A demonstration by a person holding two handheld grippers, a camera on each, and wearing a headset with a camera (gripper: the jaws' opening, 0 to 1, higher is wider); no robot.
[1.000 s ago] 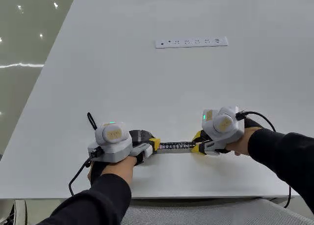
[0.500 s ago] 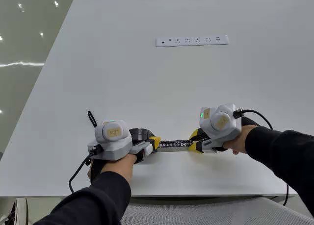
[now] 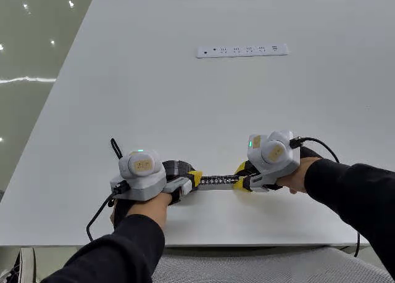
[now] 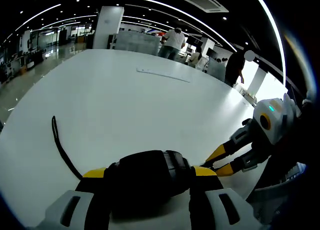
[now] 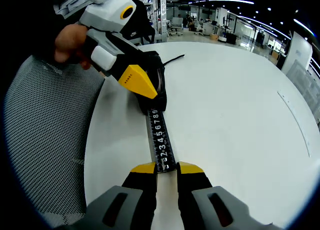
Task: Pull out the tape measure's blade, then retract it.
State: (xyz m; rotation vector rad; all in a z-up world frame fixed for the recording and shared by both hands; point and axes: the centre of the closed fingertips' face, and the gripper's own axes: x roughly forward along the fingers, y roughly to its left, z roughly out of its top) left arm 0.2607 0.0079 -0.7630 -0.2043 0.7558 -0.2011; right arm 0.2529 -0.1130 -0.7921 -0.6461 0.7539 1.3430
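A black tape measure case [image 3: 174, 169] lies near the table's front edge, and my left gripper [image 3: 185, 179] is shut on it. In the left gripper view the case [image 4: 150, 182] sits between the yellow-tipped jaws. A short stretch of black blade [image 3: 217, 181] with white numbers runs right from the case to my right gripper [image 3: 239, 178], which is shut on the blade's end. In the right gripper view the blade [image 5: 160, 137] lies flat on the table, its tip pinched at my right gripper [image 5: 165, 168], with the left gripper [image 5: 131, 69] on the case [image 5: 156, 92] beyond.
A white power strip [image 3: 242, 50] lies far back on the white table [image 3: 185, 98]. The case's black wrist strap [image 4: 60, 147] trails left of it. A grey mesh chair seat [image 5: 45, 140] sits below the table's front edge. People stand in the far background.
My right gripper has moved left toward the case with the blade's end, so the exposed blade is shorter. The left gripper and case have stayed put.
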